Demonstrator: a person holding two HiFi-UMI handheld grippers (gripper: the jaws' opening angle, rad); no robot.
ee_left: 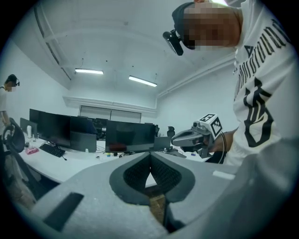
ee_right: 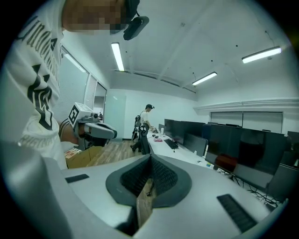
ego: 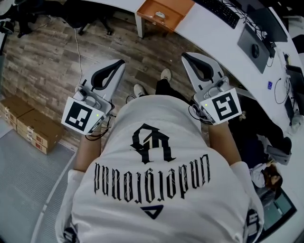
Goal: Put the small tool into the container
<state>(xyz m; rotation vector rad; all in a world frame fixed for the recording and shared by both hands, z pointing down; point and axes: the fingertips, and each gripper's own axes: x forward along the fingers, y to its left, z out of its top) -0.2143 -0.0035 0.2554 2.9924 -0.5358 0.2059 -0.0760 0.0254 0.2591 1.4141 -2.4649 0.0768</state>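
The grey-and-white left gripper [ego: 119,63] and right gripper [ego: 186,56] both have their fingers pressed together on nothing, well apart from the shallow orange rectangular container [ego: 174,20] on the curved white surface [ego: 204,29]. A small pale object [ego: 160,14] lies inside it, too small to identify; no other small tool shows. Likely risks: reaching in with fingers together would shove the tool aside, or 1 gripper could nudge the light container off the surface's edge.

Open-plan office: long white curved desk [ego: 199,28], row of black flat monitors [ee_left: 126,136], black keyboard [ego: 221,12], ceiling strip lights [ee_left: 142,81].
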